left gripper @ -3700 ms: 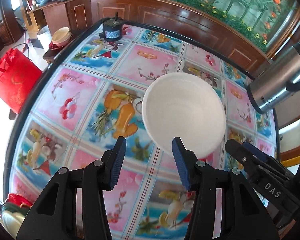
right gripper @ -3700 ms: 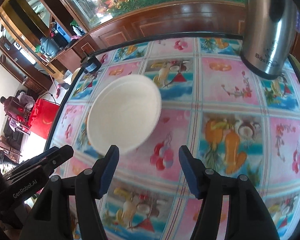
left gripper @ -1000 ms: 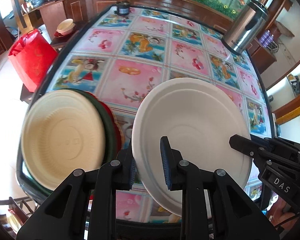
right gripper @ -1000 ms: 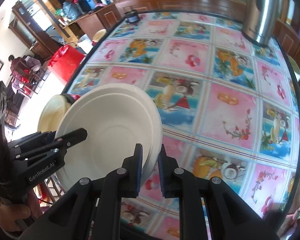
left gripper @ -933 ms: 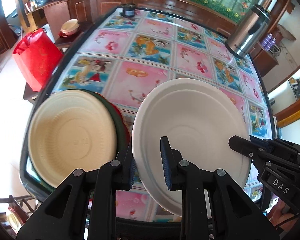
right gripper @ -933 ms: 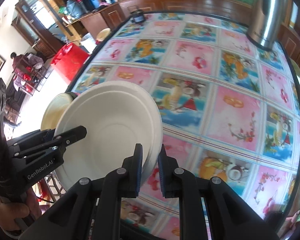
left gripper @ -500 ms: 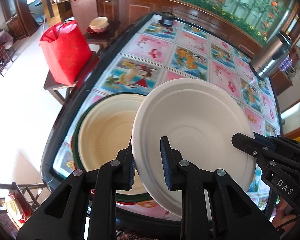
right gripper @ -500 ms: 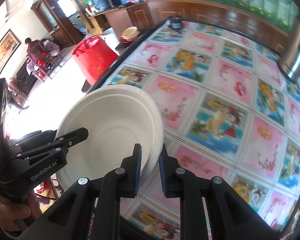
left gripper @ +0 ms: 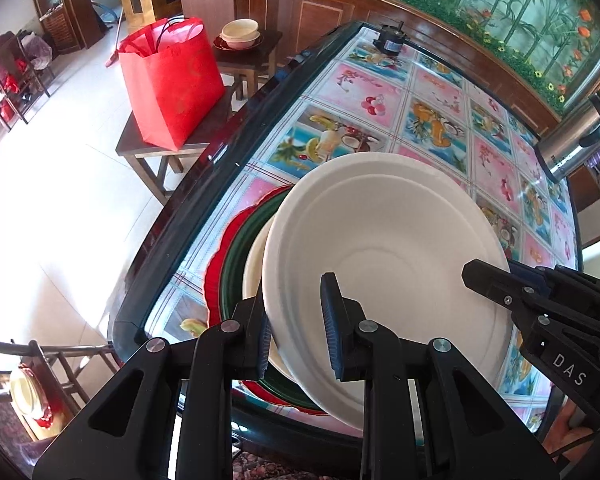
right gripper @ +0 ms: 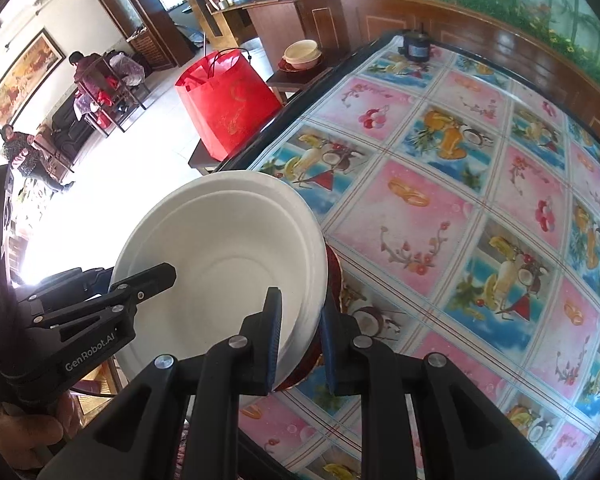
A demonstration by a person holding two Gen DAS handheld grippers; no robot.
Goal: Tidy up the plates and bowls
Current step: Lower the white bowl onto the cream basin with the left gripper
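Two grippers pinch one white bowl by opposite sides of its rim, holding it tilted above a stack of dishes at the near left corner of the table. On the left, the left gripper has its blue pads drawn narrow, one pad behind the rim and one inside the bowl. On the right, the right gripper is equally narrow, clamping the rim's other side.

Only the left wrist view shows the stack clearly: a cream bowl sits in a dark green dish, which rests on a red scalloped plate, all partly hidden behind the white bowl. From the right wrist view just a sliver of the red plate's edge peeks out beside the white bowl.

Further left and off the table, a red bag stands on a low wooden stool, and another small table carries a few stacked bowls. Far right in the left view, a steel kettle stands on the fruit-print tablecloth. The bowl itself is empty.
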